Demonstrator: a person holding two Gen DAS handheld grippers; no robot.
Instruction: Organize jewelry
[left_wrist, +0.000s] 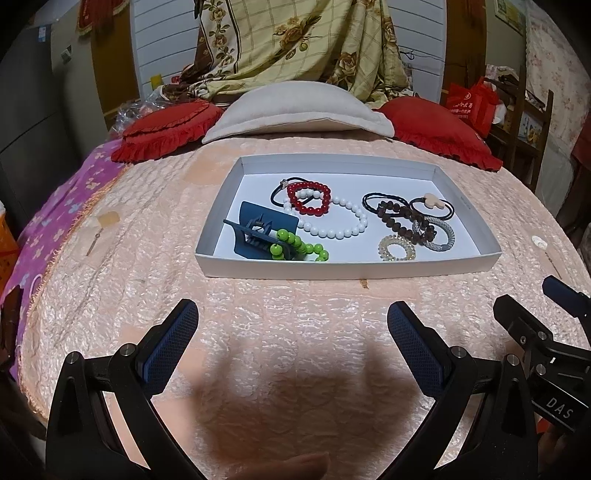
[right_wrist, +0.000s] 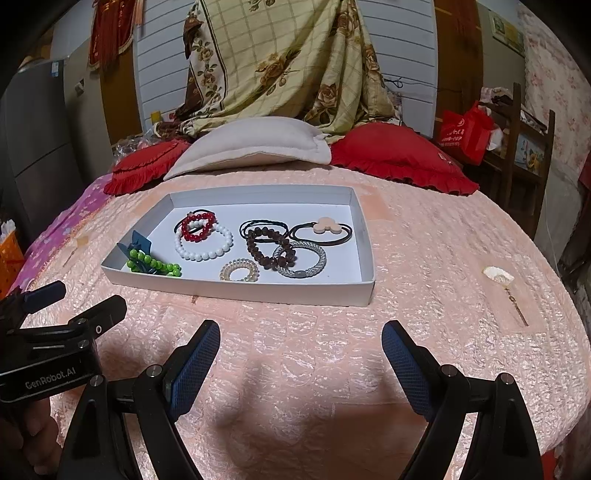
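A shallow white tray (left_wrist: 347, 264) (right_wrist: 240, 291) lies on the peach bedspread and holds the jewelry. In it are a blue hair claw (left_wrist: 264, 225), a green bead bracelet (left_wrist: 295, 247) (right_wrist: 153, 264), a red bead bracelet (left_wrist: 308, 199) (right_wrist: 197, 225), a white bead bracelet (left_wrist: 332, 221) (right_wrist: 205, 243), a dark brown bead bracelet (left_wrist: 400, 221) (right_wrist: 269, 247), a silver bangle (right_wrist: 301, 260), a clear coil hair tie (left_wrist: 397, 248) (right_wrist: 239, 270) and black hair ties. My left gripper (left_wrist: 291, 317) and right gripper (right_wrist: 301, 336) are both open and empty, on the near side of the tray.
A beige pillow (left_wrist: 295, 110) and two red cushions (left_wrist: 166, 129) (right_wrist: 399, 158) lie behind the tray. A small pale object (right_wrist: 498, 275) lies on the bedspread to the right. Another small pale item (left_wrist: 107, 218) lies to the left. A wooden chair (right_wrist: 517, 147) stands at the right.
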